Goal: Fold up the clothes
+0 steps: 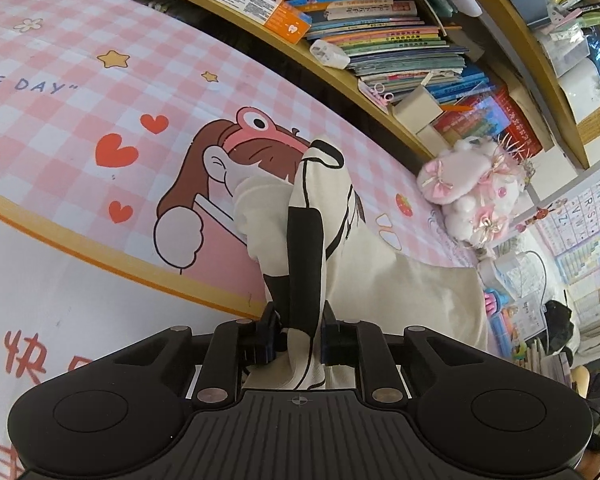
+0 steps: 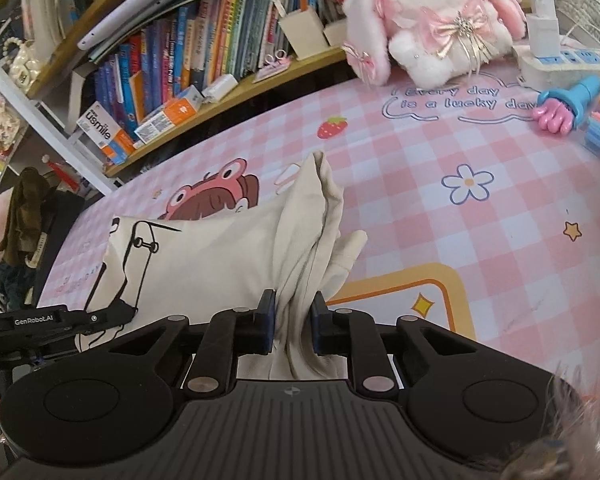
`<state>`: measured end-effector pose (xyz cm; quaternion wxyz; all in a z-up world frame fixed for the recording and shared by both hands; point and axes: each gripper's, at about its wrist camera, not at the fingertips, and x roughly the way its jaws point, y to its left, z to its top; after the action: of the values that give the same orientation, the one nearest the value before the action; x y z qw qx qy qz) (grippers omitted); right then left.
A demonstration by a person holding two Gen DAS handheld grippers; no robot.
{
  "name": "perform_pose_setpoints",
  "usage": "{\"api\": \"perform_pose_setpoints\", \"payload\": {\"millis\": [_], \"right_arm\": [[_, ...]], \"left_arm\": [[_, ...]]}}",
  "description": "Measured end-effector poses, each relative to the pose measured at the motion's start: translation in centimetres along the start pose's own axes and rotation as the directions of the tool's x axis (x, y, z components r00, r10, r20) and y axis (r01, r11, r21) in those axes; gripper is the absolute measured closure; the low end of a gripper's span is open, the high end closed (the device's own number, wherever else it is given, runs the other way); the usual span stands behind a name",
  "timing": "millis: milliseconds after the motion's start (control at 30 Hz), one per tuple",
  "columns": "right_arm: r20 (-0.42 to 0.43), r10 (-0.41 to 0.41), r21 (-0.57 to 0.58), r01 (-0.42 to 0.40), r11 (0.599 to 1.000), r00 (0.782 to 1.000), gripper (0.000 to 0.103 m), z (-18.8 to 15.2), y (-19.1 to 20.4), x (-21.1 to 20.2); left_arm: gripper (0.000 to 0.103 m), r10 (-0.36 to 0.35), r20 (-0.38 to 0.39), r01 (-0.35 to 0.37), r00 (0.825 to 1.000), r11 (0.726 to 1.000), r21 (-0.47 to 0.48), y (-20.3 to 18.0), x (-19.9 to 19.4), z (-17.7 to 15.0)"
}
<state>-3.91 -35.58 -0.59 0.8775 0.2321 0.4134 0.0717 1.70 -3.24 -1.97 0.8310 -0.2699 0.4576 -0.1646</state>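
Here, garment [image 1: 400, 292] in 2 grippers

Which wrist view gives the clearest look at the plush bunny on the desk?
The right wrist view: the plush bunny faces the camera upright, with pink eyes, ears and chest bow all visible. In the left wrist view the plush bunny appears sideways at the desk's far end, showing only fur and bows, its face indistinct.

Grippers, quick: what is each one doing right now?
Left gripper: shut on the cream garment.
Right gripper: shut on a bunched part of the same garment.
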Motion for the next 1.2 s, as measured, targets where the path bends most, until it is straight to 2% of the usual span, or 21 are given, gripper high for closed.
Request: {"api": "perform_pose_setpoints", "payload": {"millis": [333,800,1200], "right_arm": [[0.033,0.022,-0.018,-0.021,1.0,0.999,0.088,0.1,0.3,-1.4],[0.012,0.042,-0.018,-0.042,0.999,0.999,0.087,-0.6,0.4,-1.4],[0.007,0.021,-0.011,-0.021,1.0,1.0,0.087,-1.1,2.5,-0.6]], "left_arm": [[0.086,-0.024,0.039,0.024,0.999,1.0,0.001,-1.3,-2.0,0.1],[0.085,-0.002,0.06,0.001,0.998,1.0,0.011,-1.4,-3.4,-0.8],[0.085,-0.016,0.056,0.015,0.998,1.0,0.013,0.9,-3.8,0.5]]}}
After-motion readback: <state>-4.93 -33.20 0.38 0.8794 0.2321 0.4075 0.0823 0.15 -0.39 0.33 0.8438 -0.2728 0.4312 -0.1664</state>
